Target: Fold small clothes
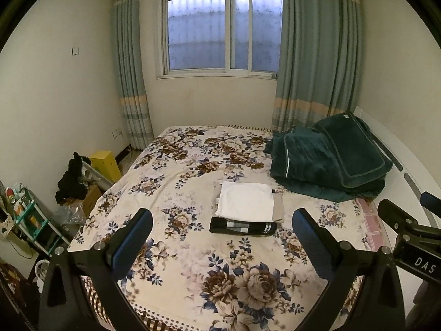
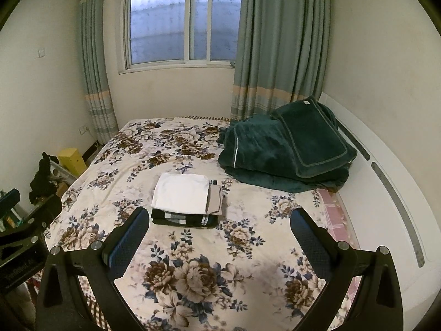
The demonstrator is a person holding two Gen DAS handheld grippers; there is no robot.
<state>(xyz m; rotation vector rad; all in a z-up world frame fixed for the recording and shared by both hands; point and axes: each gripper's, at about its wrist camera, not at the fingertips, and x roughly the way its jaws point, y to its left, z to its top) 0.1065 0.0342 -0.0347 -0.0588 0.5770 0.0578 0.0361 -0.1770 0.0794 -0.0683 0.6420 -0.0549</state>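
Left gripper (image 1: pixel 222 227): nearest the left wrist camera, fingers spread wide, grasping nothing; it hangs above the bed, with the stack showing in the gap between the blue pads (image 1: pixel 132 241).
Right gripper (image 2: pixel 219 226): nearest the right wrist camera, fingers likewise released and bare; its body also shows at 4 o'clock in the left view.
Bed (image 1: pixel 190 270): floral sheet in cream, brown and blue, filling the lower half of both views.
Stack (image 1: pixel 246 212): folded small clothes, lying flat on the sheet near the bed's middle; at 12 o'clock from the left gripper, at 11 o'clock from the right one (image 2: pixel 187 201), touched by neither.
White piece (image 1: pixel 245 202): top of the stack, folded square.
Beige piece (image 1: pixel 278 207): under the white, its edge peeking out at 3 o'clock.
Black piece (image 1: pixel 242 227): bottom layer with a pale check pattern, edge showing at 6 o'clock.
Blanket (image 1: pixel 330 160): dark green, heaped at 2 o'clock from the stack, well apart from it, against the white headboard (image 2: pixel 386 171).
Window (image 1: pixel 223 30): at 12 o'clock, frosted panes.
Curtains (image 1: pixel 317 55): grey-green, drawn aside on both sides of the window.
Yellow box (image 1: pixel 106 164): on the floor at 9 o'clock, beside the bed.
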